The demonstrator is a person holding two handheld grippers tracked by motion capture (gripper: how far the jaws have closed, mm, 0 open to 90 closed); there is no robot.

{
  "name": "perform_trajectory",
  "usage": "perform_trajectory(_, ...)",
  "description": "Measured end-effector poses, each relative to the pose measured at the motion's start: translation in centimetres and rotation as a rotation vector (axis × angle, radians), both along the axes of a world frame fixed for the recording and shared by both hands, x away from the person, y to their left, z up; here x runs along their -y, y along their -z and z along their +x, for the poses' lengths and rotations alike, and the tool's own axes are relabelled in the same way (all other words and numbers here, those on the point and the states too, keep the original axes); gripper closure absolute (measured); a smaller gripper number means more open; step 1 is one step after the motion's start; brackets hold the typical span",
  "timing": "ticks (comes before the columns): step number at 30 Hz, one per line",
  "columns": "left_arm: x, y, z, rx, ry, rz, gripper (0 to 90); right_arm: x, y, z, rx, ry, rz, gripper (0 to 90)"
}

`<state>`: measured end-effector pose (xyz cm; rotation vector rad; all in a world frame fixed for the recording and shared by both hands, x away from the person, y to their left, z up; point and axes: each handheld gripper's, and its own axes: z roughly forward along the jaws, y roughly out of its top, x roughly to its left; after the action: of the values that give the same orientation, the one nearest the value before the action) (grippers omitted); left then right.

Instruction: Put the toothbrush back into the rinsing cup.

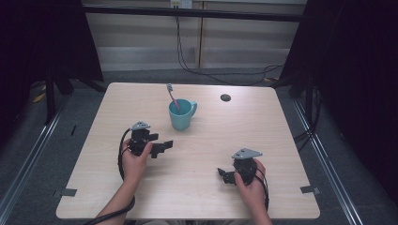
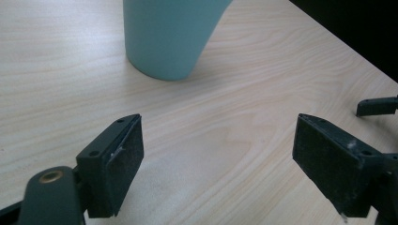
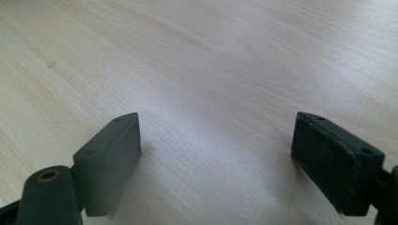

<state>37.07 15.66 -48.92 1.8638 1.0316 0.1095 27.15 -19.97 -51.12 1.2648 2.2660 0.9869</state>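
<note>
Teal mug [image 2: 171, 35] cut off at top, toothbrush [image 1: 172, 96] head hidden inside, both tongs [image 2: 218, 154] [image 3: 216, 159] gaping, empty.

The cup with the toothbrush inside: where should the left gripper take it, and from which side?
Grip the cup across its round body, low down, coming in level from the near left, where the open left gripper already faces it. The cup stands upright and narrows toward its base. Its handle points to the far right, and the toothbrush leans over the far rim, so both stay out of the way.
</note>
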Motion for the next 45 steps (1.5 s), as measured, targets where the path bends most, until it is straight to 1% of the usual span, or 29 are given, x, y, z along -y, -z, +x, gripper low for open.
perform_trajectory(1, 0.0, 0.1, -0.1, -0.002, -0.001, 0.002, 16.9, 0.0, 0.0, 0.0, 0.001, -0.001, 0.0, 15.8)
perform_trajectory(7, 0.3, 0.8, -0.5, -0.001, 0.018, 0.044, 17.2, 0.0, 0.0, 0.0, 0.001, -0.001, 0.0, 15.8)
perform_trajectory(11, 0.6, 1.4, -0.8, -0.008, 0.028, 0.064, 17.2, 0.0, 0.0, 0.0, 0.001, -0.001, 0.0, 15.8)
perform_trajectory(12, 0.6, 1.5, -0.8, -0.003, 0.031, 0.073, 17.3, 0.0, 0.0, 0.0, 0.001, -0.001, 0.0, 15.8)
perform_trajectory(13, 0.7, 1.5, -0.9, -0.002, 0.027, 0.07, 17.4, 0.0, 0.0, 0.0, 0.001, -0.001, 0.0, 15.8)
perform_trajectory(14, 0.7, 1.6, -1.0, 0.0, 0.035, 0.083, 17.5, 0.0, 0.0, 0.0, 0.001, -0.001, 0.0, 15.8)
perform_trajectory(17, 0.9, 1.7, -1.2, 0.004, 0.041, 0.089, 17.6, 0.0, 0.0, 0.0, 0.001, -0.001, 0.0, 15.8)
perform_trajectory(19, 1.0, 1.8, -1.3, 0.008, 0.053, 0.106, 17.6, 0.0, 0.0, 0.0, 0.001, -0.001, 0.0, 15.8)
perform_trajectory(22, 1.1, 1.9, -1.4, 0.01, 0.056, 0.114, 17.6, 0.0, 0.0, 0.0, 0.001, -0.001, -0.001, 15.8)
perform_trajectory(23, 1.2, 2.0, -1.4, 0.008, 0.051, 0.11, 17.6, 0.0, 0.0, 0.0, -0.002, 0.001, 0.0, 15.8)
perform_trajectory(26, 1.2, 2.2, -1.5, 0.009, 0.058, 0.128, 17.6, 0.0, 0.0, 0.0, 0.001, -0.001, 0.0, 15.8)
perform_trajectory(28, 1.3, 2.2, -1.5, 0.012, 0.058, 0.132, 17.6, 0.0, 0.0, 0.0, 0.001, -0.001, 0.0, 15.8)
perform_trajectory(36, 1.7, 2.1, -1.8, 0.032, 0.068, 0.168, 16.9, 0.0, 0.0, 0.0, 0.001, -0.001, 0.0, 15.8)
perform_trajectory(38, 1.7, 2.1, -1.8, 0.034, 0.072, 0.184, 16.6, 0.0, 0.0, 0.0, 0.001, -0.001, 0.0, 15.8)
perform_trajectory(41, 1.8, 2.1, -1.9, 0.038, 0.07, 0.189, 16.4, 0.0, 0.0, 0.0, 0.001, -0.001, 0.0, 15.8)
perform_trajectory(45, 2.1, 2.1, -2.0, 0.057, 0.082, 0.231, 15.9, 0.0, 0.0, 0.0, 0.001, -0.001, 0.0, 15.8)
